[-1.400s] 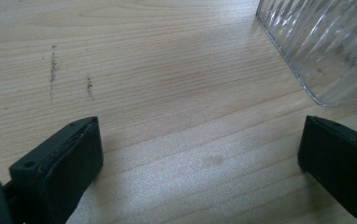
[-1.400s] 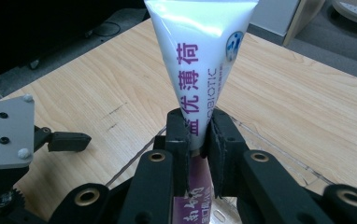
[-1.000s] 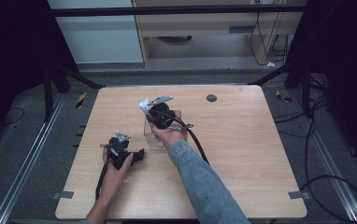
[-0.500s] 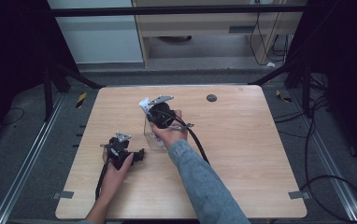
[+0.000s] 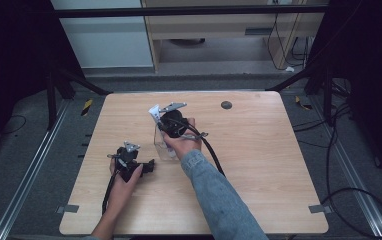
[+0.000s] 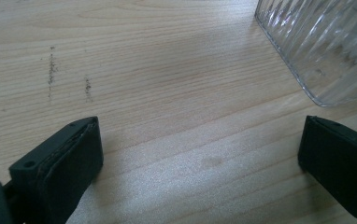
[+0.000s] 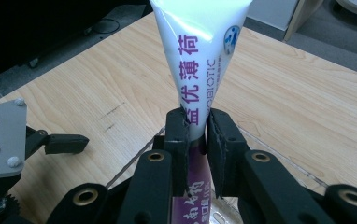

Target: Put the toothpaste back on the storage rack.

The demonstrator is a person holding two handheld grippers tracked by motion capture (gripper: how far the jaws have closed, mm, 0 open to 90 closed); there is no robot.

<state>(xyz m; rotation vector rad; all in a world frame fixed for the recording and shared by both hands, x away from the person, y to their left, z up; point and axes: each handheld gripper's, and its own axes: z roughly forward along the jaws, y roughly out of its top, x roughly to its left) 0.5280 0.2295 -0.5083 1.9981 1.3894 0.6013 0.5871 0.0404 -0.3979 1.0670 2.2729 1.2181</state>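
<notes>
My right gripper (image 7: 196, 127) is shut on a white and purple tube (image 7: 197, 70) with printed lettering, held upright with its flat crimped end up. The tube's lower end reaches into a clear ribbed container (image 7: 265, 161) that stands on the wooden table (image 5: 259, 150). In the high view the right gripper (image 5: 163, 124) holds the tube (image 5: 154, 112) over the container (image 5: 163, 147) near the table's middle. My left gripper (image 6: 200, 135) rests open low on the table, nothing between its jaws, with the container (image 6: 326, 46) just ahead to its right. It lies left of the container (image 5: 138, 164).
A small dark round disc (image 5: 226, 105) lies near the table's far edge. Black cables trail from both grippers toward the near edge. Dark frame posts and floor cables surround the table.
</notes>
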